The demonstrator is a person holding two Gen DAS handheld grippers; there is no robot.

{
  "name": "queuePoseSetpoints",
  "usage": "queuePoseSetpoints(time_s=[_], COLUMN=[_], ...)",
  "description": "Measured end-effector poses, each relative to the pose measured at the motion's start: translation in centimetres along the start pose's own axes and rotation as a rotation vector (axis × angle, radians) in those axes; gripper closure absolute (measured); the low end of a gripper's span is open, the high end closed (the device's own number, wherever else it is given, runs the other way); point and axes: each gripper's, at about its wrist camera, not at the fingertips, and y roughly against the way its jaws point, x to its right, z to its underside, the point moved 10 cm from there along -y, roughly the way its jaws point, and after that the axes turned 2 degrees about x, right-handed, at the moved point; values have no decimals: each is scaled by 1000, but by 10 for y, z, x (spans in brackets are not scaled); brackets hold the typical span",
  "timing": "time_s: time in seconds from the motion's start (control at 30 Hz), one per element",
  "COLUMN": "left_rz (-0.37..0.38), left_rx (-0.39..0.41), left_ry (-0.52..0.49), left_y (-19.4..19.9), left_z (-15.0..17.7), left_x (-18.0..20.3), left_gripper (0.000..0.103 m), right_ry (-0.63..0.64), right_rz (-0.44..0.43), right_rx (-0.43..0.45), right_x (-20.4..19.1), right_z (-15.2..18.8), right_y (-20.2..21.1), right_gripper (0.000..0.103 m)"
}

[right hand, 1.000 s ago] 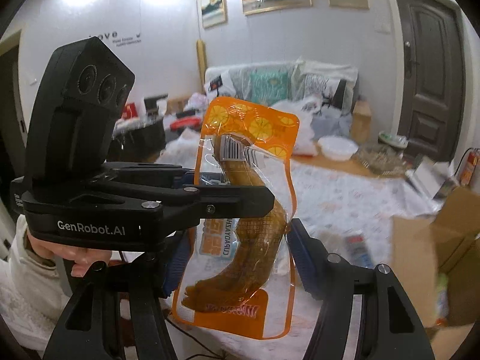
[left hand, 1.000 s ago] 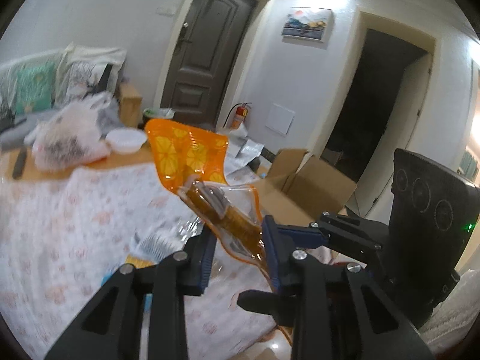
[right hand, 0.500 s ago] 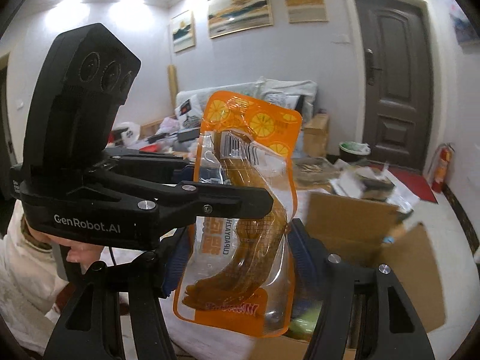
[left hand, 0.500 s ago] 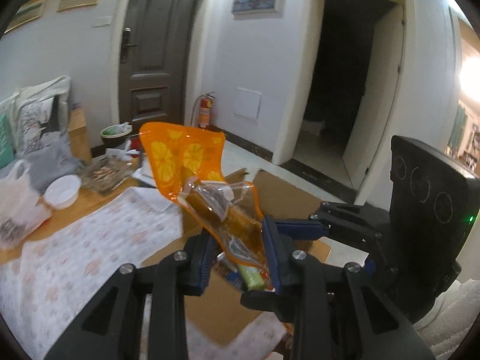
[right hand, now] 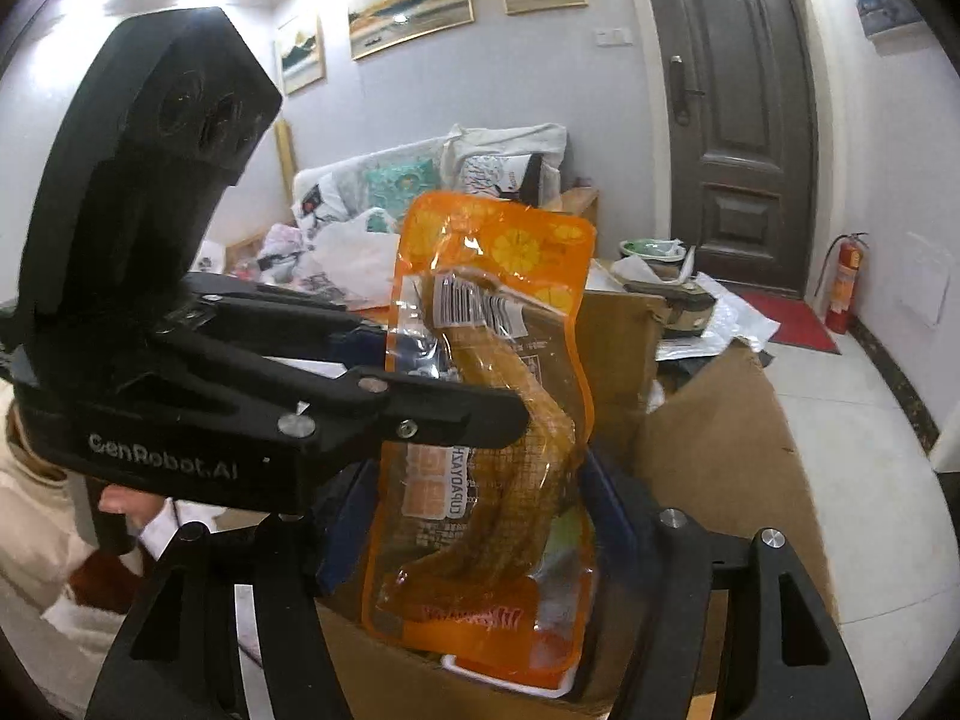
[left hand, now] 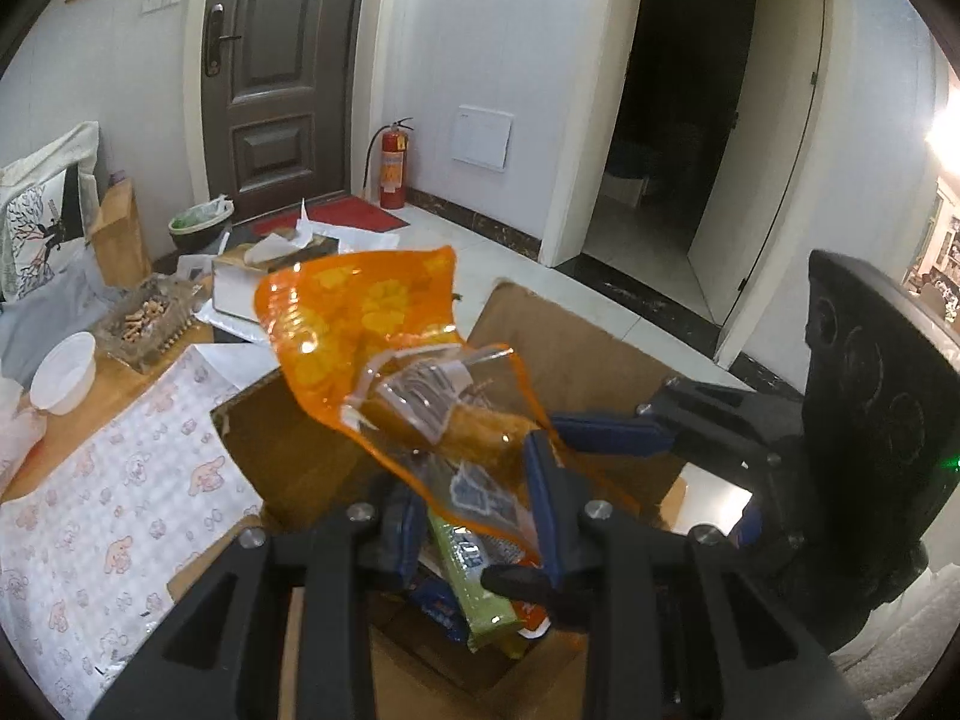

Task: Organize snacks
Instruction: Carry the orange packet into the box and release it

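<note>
Snack pouch (right hand: 492, 438), orange with a clear window, hangs over the open cardboard box (left hand: 288, 450), pinched low down by the left tongs (left hand: 474, 516), whose pads are narrowed on it. The right tongs (right hand: 486, 516) flank the same pouch but their jaws are opening, the pads looking clear of the film. Inside the box, at 6 o'clock below the pouch, a green packet (left hand: 480, 594) and others already lie, so some sorting looks done. Lowering and releasing this one remains. At 9 o'clock, the worktop (left hand: 102, 480) with its patterned cloth shows no snacks in view.

Both wrist views look down, close, sharing the orange packet (left hand: 384, 324) over the box (right hand: 720, 420)
</note>
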Motion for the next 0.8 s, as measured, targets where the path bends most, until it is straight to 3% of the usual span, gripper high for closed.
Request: queuePoseSetpoints(time_s=[0.5,0.67,0.8], left_rz=[-12,-21,-37], left_rx=[-61,-52,-39], left_ry=[0,9,15], left_y=[-26,-19,-12], left_z=[10,12,11], left_x=[-9,-13,-20], left_gripper=[74,55,51], right_ry=[22,23,23], right_rz=[67,95,103], right_rx=[-70,-103,-110], right_x=[1,5,4], right_z=[8,12,14], right_y=[-17,-17,-14], right_gripper=[40,39,37])
